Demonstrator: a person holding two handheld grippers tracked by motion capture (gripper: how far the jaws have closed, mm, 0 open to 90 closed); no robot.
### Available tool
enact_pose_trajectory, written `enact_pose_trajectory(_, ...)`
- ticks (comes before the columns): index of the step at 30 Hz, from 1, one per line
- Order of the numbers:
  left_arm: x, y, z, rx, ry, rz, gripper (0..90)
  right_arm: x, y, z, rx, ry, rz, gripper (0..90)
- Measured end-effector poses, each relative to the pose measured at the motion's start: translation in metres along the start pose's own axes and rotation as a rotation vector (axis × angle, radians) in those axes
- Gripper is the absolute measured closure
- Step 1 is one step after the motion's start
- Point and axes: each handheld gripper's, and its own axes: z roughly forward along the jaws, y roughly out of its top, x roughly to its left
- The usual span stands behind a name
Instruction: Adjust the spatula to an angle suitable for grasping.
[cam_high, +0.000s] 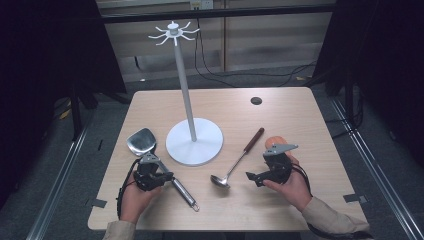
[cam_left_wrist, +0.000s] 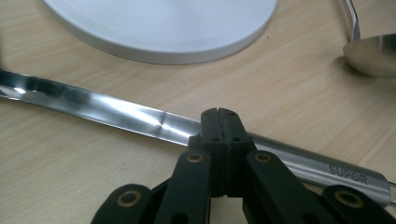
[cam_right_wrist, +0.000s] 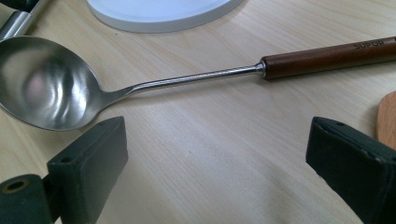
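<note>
Steel spatula (cam_left_wrist: 140, 119) just past left gripper (cam_left_wrist: 221, 114), jaws together; right gripper (cam_right_wrist: 217, 149) jaws apart

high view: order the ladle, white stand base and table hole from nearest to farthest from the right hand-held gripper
From the right hand-held gripper:
1. Ladle, just to its left, bowl nearest.
2. White stand base, farther left, mid-table.
3. Table hole, at the far edge.

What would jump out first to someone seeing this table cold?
The tall white hook stand dominates mid-table, its hooks bare. Left of its base lies a steel spatula, with the left gripper shut just above its handle. Right of the base lies a wooden-handled ladle, with the right gripper open beside it.
</note>
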Motion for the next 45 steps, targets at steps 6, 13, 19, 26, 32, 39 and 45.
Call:
enact_pose_trajectory(6, -0.004, 0.003, 0.001, 0.027, -0.005, 0.018, 90.0, 0.000, 0.000, 0.000, 0.002, -0.002, 0.001, 4.9)
enact_pose_trajectory(13, -0.017, 0.005, 0.007, 0.035, -0.049, 0.029, 90.0, 0.001, 0.000, 0.000, 0.005, -0.001, -0.001, 4.9)
enact_pose_trajectory(19, -0.025, 0.007, 0.010, 0.047, -0.072, 0.064, 90.0, 0.001, 0.000, 0.001, 0.002, 0.003, -0.005, 4.9)
enact_pose_trajectory(26, -0.038, 0.010, 0.017, 0.051, -0.107, 0.109, 90.0, 0.002, 0.000, 0.001, 0.006, 0.006, -0.009, 4.9)
enact_pose_trajectory(32, -0.044, 0.012, 0.019, 0.071, -0.139, 0.127, 90.0, 0.003, -0.001, 0.003, 0.017, 0.014, -0.002, 4.9)
enact_pose_trajectory(39, -0.043, 0.015, 0.019, 0.076, -0.153, 0.194, 87.3, 0.002, -0.001, 0.002, 0.013, 0.014, -0.003, 4.9)
enact_pose_trajectory(45, -0.038, 0.018, 0.012, 0.098, -0.135, 0.343, 71.5, 0.000, -0.004, -0.002, 0.013, 0.006, 0.007, 4.9)
